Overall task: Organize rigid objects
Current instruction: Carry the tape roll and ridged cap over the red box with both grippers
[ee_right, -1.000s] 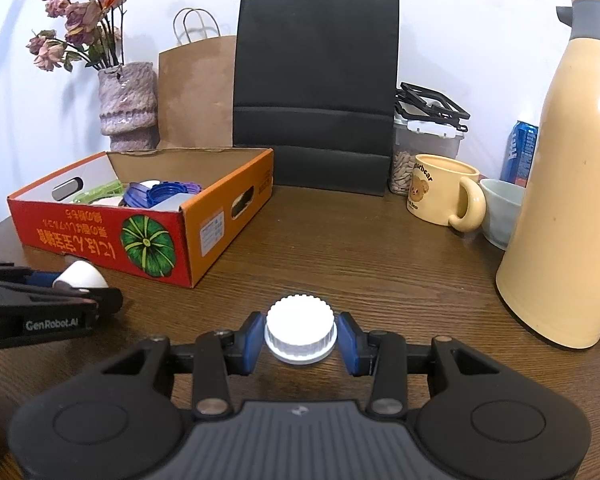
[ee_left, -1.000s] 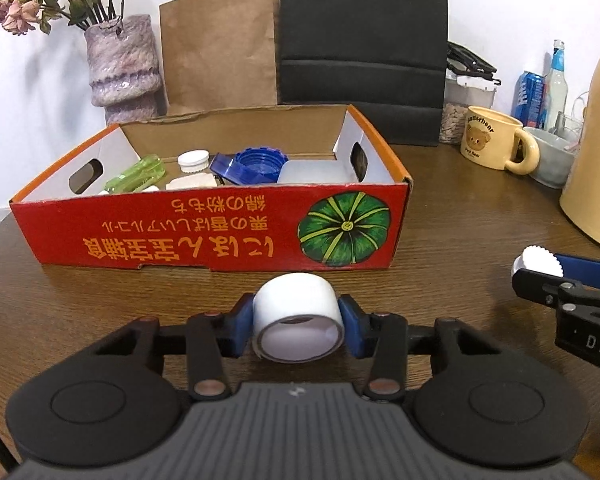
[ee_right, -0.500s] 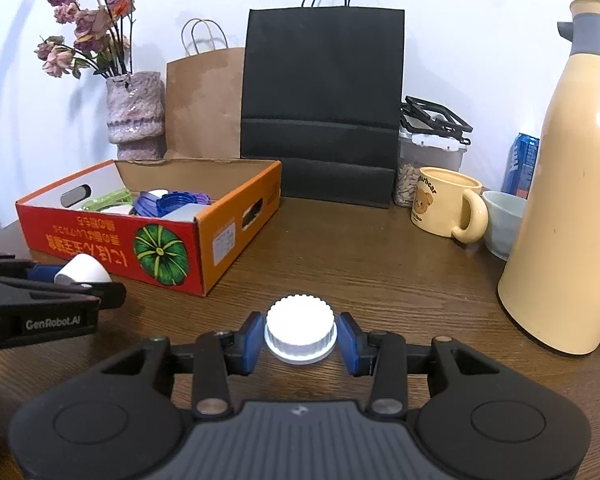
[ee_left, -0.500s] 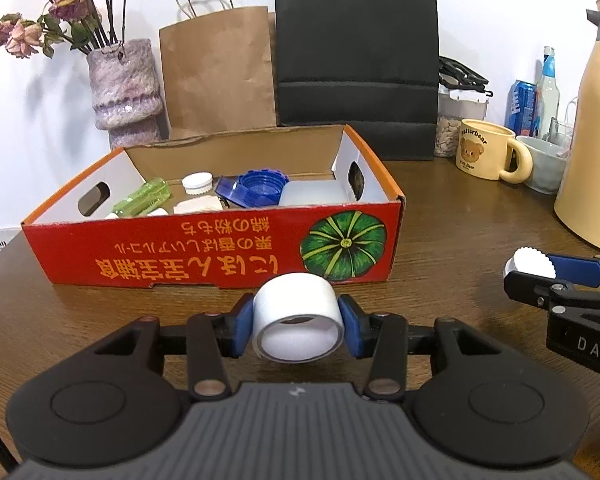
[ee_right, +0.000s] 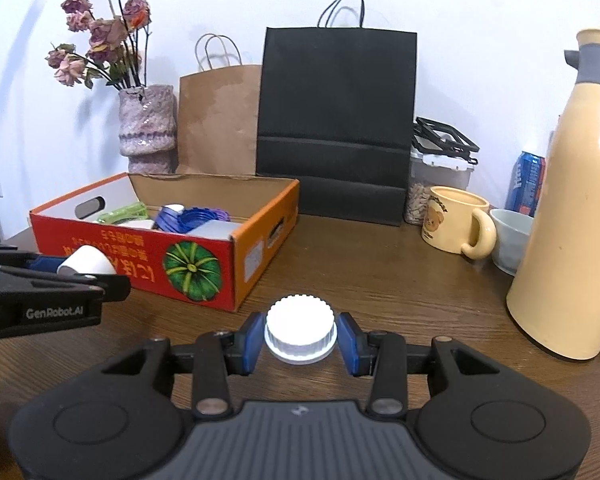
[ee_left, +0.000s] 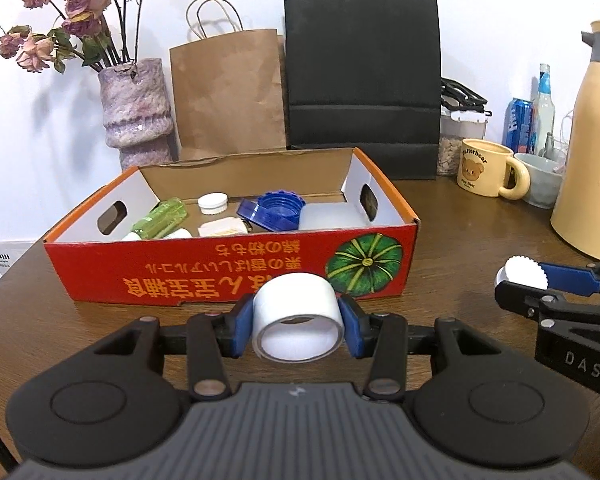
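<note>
White plastic fills both jaws: the left gripper (ee_left: 299,322) clamps a short white plastic ring (ee_left: 298,316), the right gripper (ee_right: 300,338) a ridged white screw cap (ee_right: 300,334), both short of the open red cardboard pumpkin box (ee_left: 228,268) at twelve o'clock. Each should clear the near wall before release. Since a second ago, both appear slightly higher, showing more of the box's inside.

Background stuff on the wooden desk (ee_right: 380,280): a lumpy purple vase (ee_left: 136,108) with dried roses, a brown paper bag (ee_left: 226,92) next to a black one (ee_left: 362,80), a bear mug (ee_right: 452,220), a blue can (ee_right: 530,182), and a big cream thermos (ee_right: 572,208) on the right.
</note>
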{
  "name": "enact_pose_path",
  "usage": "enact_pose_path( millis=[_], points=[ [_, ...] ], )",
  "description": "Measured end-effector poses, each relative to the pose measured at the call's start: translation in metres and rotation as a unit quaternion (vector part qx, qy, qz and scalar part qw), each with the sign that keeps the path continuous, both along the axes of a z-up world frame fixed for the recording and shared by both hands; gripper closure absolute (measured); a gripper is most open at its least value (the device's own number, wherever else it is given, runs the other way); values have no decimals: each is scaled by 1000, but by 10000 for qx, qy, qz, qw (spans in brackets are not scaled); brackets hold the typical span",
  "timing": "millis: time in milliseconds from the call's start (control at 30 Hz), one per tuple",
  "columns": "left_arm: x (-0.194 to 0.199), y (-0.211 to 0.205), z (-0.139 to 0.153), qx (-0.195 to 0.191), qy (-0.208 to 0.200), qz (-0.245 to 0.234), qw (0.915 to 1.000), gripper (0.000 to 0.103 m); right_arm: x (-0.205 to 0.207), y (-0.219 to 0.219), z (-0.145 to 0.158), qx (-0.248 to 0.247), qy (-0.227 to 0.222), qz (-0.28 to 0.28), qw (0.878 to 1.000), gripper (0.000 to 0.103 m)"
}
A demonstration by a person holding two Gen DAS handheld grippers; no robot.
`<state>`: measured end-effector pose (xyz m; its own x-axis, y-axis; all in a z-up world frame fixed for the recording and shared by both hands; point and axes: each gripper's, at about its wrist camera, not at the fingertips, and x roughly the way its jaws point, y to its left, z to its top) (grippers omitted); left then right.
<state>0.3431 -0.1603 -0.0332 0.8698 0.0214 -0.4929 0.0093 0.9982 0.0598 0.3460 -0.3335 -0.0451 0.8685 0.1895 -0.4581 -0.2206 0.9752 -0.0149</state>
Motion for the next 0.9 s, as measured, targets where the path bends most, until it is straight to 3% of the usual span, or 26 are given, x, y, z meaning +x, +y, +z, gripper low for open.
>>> enact_pose_path(
  millis=[900],
  points=[
    [-9, 89, 28, -221, -433, 281, 9984, 57, 0, 97, 18, 284, -215, 70, 9993, 64]
  ],
)
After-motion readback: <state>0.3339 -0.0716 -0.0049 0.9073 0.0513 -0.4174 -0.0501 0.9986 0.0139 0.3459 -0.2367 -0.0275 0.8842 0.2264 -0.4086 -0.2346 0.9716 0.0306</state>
